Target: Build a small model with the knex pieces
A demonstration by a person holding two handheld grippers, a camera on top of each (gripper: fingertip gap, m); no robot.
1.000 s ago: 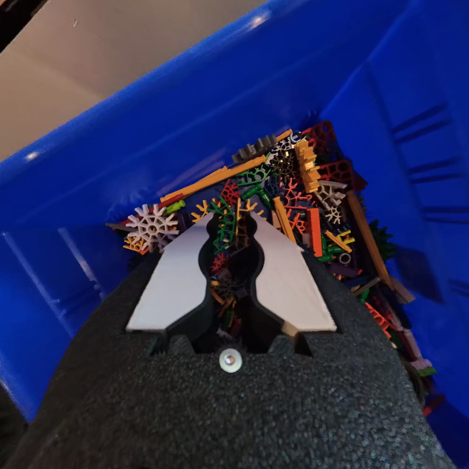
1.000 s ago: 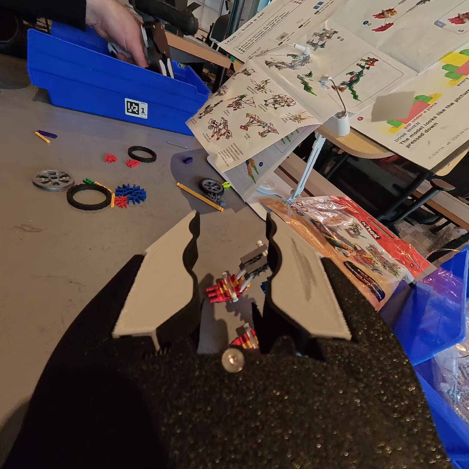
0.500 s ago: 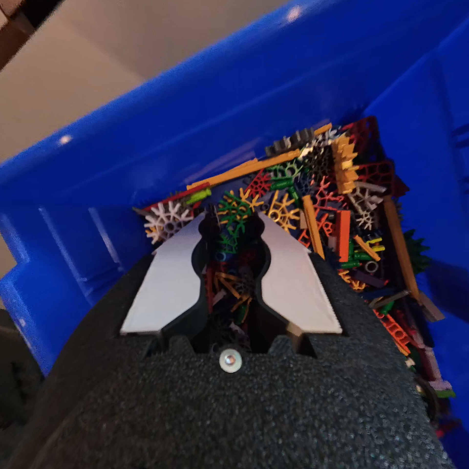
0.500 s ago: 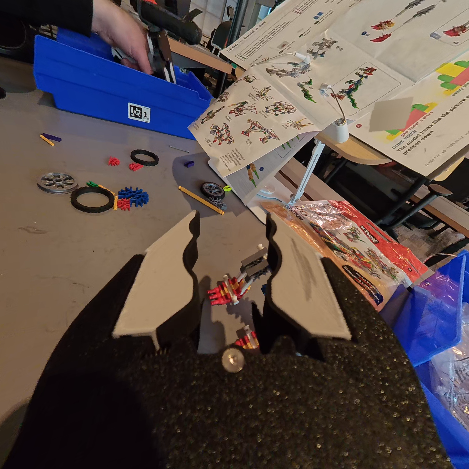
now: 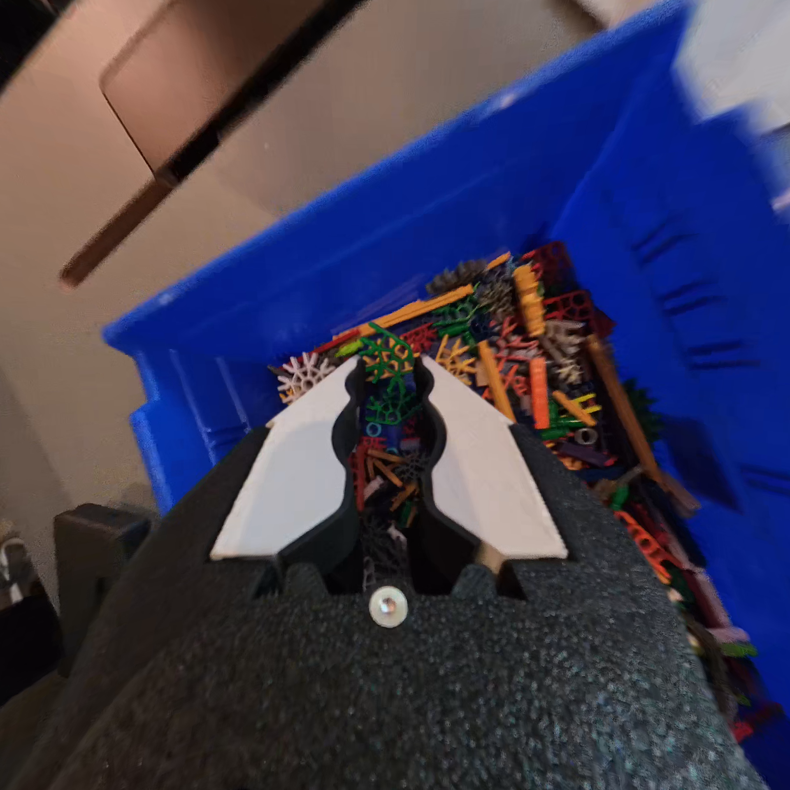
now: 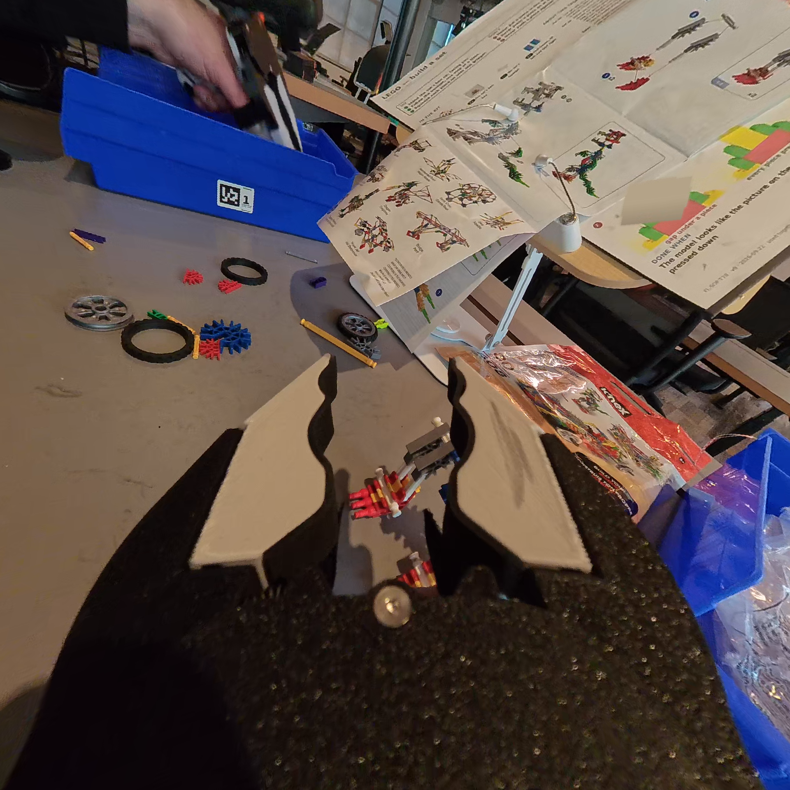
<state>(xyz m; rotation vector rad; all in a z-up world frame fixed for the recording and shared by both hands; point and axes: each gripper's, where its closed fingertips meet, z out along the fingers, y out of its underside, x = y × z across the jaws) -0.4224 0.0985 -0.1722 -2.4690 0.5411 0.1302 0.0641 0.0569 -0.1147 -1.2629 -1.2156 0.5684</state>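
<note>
My left gripper (image 5: 389, 363) is over a blue bin (image 5: 384, 239) filled with mixed colourful construction pieces. Its pads are shut on a green lattice connector (image 5: 387, 355), which stands up between the fingertips above the pile. In the right wrist view a hand holds this gripper (image 6: 273, 115) at the same bin (image 6: 171, 162). My right gripper (image 6: 391, 372) is open and hangs over the grey table (image 6: 107, 427). A small red, yellow and grey assembly (image 6: 397, 483) lies between its fingers, close to the right finger (image 6: 491, 449). The left finger is clear of it.
Loose parts lie on the table: two black tyres (image 6: 157, 340), a grey wheel hub (image 6: 99, 312), a blue connector (image 6: 225, 335), a yellow rod (image 6: 337, 343) and a small wheel (image 6: 358, 327). Instruction sheets (image 6: 427, 205) hang at the right. A bagged red box (image 6: 598, 419) and another blue bin (image 6: 726, 534) stand nearby. Tip to tip, the grippers are about 50 cm apart.
My left jaws opened wider over the pile, then closed on the green connector, and the gripper drew back and up from the pieces. The right gripper has barely moved.
</note>
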